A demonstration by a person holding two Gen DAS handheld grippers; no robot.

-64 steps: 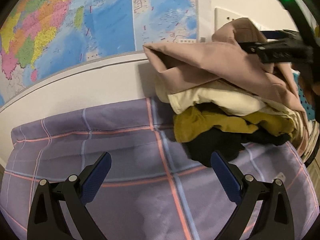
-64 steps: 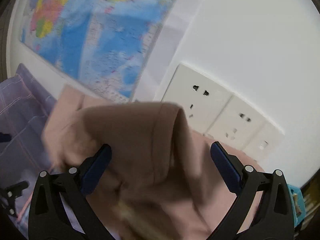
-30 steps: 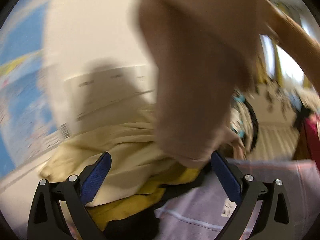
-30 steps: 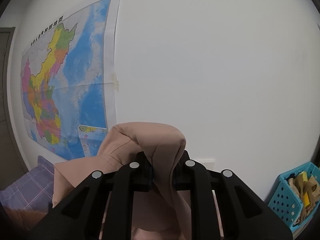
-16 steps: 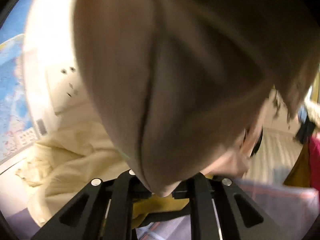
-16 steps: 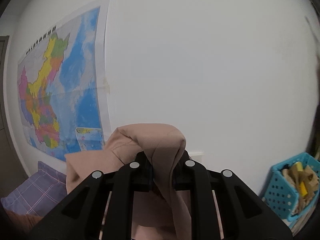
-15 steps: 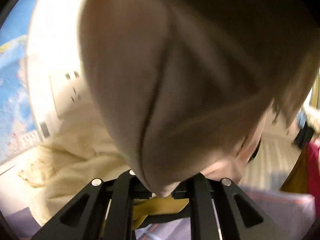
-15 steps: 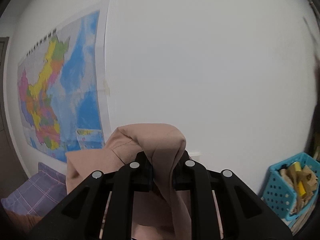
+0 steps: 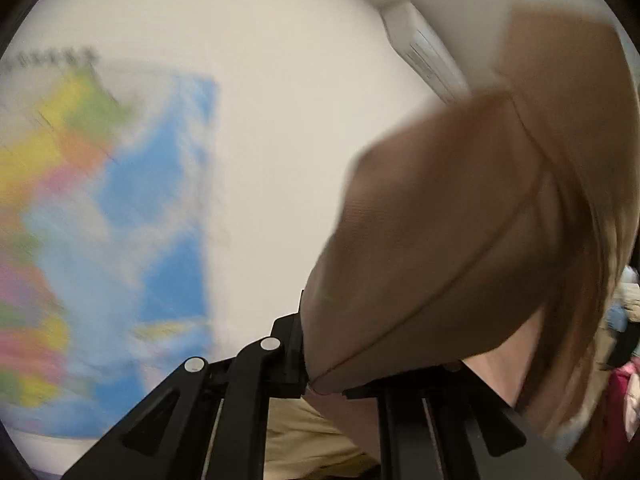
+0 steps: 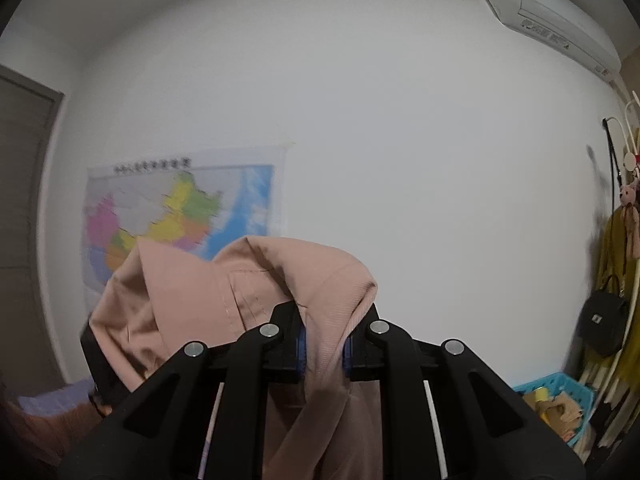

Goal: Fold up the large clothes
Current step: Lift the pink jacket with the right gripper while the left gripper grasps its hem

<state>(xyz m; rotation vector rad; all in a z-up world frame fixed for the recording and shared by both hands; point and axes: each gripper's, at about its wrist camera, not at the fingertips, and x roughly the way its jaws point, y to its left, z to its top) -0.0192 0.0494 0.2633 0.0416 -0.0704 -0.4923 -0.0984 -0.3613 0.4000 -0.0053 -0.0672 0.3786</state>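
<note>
A dusty-pink garment (image 9: pixel 460 248) hangs in the air between both grippers. My left gripper (image 9: pixel 324 384) is shut on a fold of it, and the cloth billows up and to the right, hiding the right jaw. In the right wrist view my right gripper (image 10: pixel 323 354) is shut on another fold of the pink garment (image 10: pixel 248 284), which bunches over the jaws and drapes down between the arms. Both grippers are raised high, facing the white wall.
A coloured wall map (image 10: pixel 176 208) hangs on the left of the wall, blurred in the left wrist view (image 9: pixel 100 208). An air conditioner (image 10: pixel 548 12) sits top right. A coat rack with a black bag (image 10: pixel 604 328) and a blue basket (image 10: pixel 552 396) stand right. Cream cloth (image 9: pixel 304 436) lies below.
Both grippers have lifted the pink garment higher and tilted up toward the wall. The left view has swung left, off the clothes pile and sockets, onto the map.
</note>
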